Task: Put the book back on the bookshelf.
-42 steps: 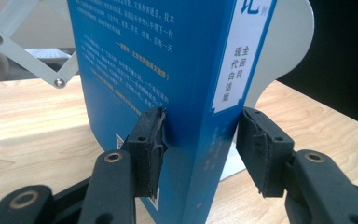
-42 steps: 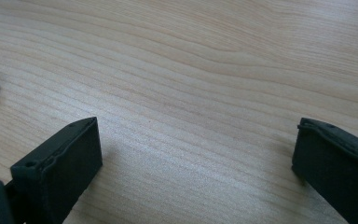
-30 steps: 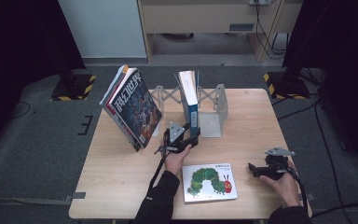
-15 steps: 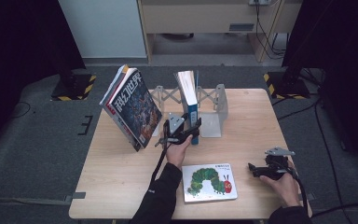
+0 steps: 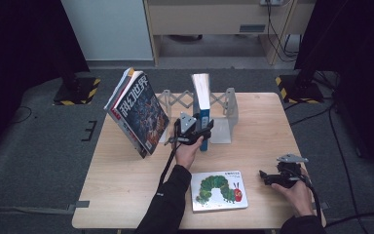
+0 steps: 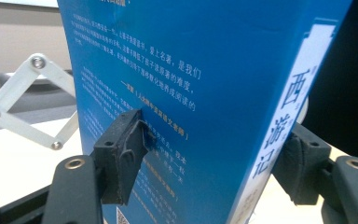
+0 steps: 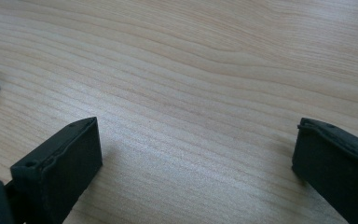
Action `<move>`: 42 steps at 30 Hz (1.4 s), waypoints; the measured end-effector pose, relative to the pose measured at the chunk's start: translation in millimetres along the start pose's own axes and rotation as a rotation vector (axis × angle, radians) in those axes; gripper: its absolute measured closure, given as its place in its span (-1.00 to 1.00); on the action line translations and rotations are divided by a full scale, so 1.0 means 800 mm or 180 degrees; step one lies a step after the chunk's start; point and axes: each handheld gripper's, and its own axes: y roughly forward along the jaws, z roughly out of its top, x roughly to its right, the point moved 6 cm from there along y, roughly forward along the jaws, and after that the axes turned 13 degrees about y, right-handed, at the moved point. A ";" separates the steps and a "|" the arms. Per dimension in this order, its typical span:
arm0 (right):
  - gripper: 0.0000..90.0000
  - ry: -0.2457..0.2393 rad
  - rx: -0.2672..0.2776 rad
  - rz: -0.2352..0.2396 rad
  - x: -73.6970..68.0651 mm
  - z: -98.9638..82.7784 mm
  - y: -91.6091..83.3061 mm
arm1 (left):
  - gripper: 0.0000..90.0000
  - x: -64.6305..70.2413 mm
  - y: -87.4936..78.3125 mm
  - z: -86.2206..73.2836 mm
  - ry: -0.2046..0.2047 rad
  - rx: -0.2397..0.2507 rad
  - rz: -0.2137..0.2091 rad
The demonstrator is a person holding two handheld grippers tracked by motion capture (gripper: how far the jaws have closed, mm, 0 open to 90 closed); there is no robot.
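This looks like a recording lab or studio rather than a home: a small light wooden counter point(image 5: 126, 195) stands alone on grey carpet point(image 5: 39, 161), with black curtains point(image 5: 24, 44) either side of it, yellow-and-black striped stand bases point(image 5: 80, 92) (weighted feet, apparently) beyond its far corners, and black cables point(image 5: 341, 146) trailing past it.
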 end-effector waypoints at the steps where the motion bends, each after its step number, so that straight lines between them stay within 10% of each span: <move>1: -0.96 0.0000 0.0000 0.0000 0.000 0.000 0.000 | -0.29 -0.001 0.000 0.000 0.0017 -0.0002 -0.0009; 25: -0.97 -0.0003 -0.0005 0.0010 0.000 0.000 0.000 | -0.10 -0.024 -0.006 0.011 0.0417 -0.0186 -0.0211; 42: -0.97 -0.0003 -0.0004 0.0009 0.000 0.000 0.000 | -0.03 -0.018 -0.017 -0.001 0.0179 0.0019 -0.0191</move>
